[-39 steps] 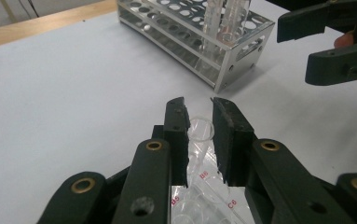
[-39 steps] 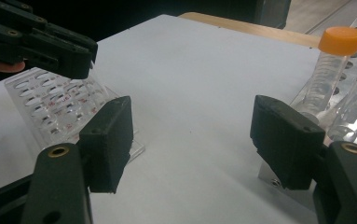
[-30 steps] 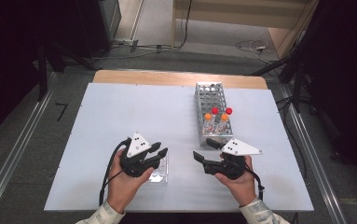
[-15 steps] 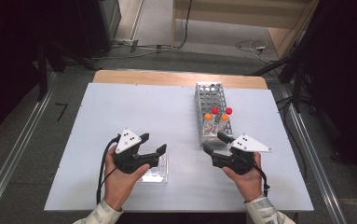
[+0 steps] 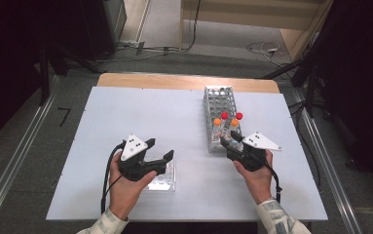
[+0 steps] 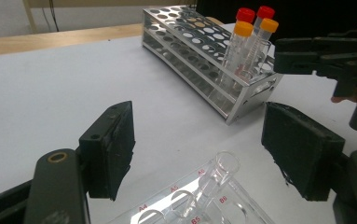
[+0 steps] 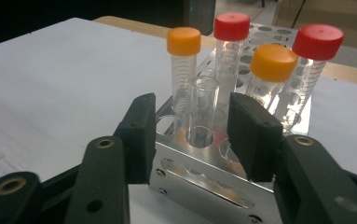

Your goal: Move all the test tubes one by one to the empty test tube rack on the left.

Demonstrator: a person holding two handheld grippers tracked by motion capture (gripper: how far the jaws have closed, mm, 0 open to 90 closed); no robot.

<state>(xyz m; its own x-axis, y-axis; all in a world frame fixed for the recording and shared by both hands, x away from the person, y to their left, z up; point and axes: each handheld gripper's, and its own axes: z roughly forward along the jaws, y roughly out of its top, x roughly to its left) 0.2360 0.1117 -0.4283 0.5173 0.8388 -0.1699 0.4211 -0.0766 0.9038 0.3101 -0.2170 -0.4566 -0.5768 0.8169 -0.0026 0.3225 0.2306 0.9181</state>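
1. High view: left gripper (image 5: 158, 149) lower left of centre, jaws apart over the clear rack (image 5: 167, 181) on the table (image 5: 125, 112). Right gripper (image 5: 229, 138) right of centre, at near end of metal rack (image 5: 219, 113); forearms enter from bottom edge.
2. Left gripper view: jaws wide apart, nothing between. Clear rack at bottom w/ red labels A4, A5, B5, B8.
3. Right gripper view: jaws have just been closing, either side of the uncapped tube (image 7: 202, 109) in metal rack's front row; small gaps, pads not pressing. Orange- & red-capped tubes behind.
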